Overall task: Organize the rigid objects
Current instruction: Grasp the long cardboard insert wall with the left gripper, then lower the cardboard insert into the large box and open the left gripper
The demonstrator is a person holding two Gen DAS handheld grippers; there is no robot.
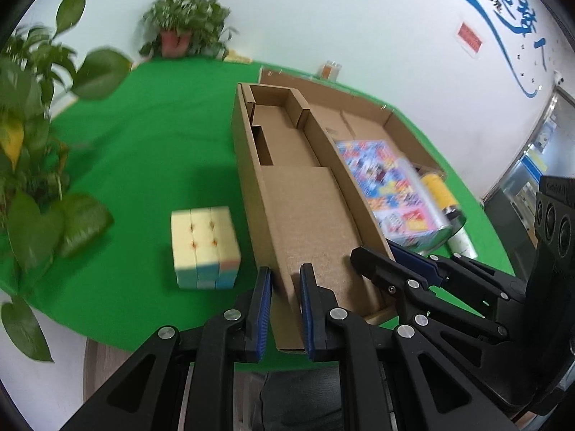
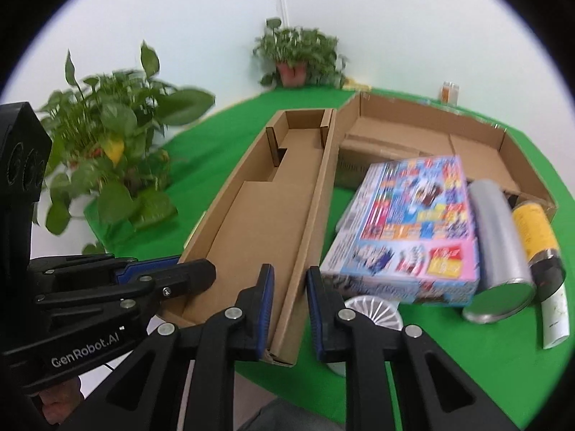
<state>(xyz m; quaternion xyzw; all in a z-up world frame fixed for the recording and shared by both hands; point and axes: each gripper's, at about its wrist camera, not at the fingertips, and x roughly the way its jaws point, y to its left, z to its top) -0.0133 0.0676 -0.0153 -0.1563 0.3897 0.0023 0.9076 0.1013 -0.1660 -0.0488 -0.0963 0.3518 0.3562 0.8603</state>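
Observation:
A long open cardboard box [image 1: 305, 215] lies lengthwise on the green table. My left gripper [image 1: 285, 280] is shut on the near end of its left wall, blue pads on either side of the cardboard. My right gripper [image 2: 290, 276] is shut on the near end of its right wall [image 2: 305, 215]. Each gripper also shows in the other's view, the right gripper [image 1: 381, 251] and the left gripper [image 2: 190, 264]. The box holds only cardboard dividers at its far end. A pastel puzzle cube [image 1: 205, 248] stands on the cloth left of the box.
Right of the box lie a colourful flat package [image 2: 413, 230], a silver cylinder [image 2: 499, 251], a yellow bottle [image 2: 532, 230], a white tube [image 2: 555, 316] and a white ribbed disc [image 2: 373, 312]. A shallow cardboard tray [image 2: 431, 136] sits behind them. Potted plants [image 2: 107, 143] stand left and at the back.

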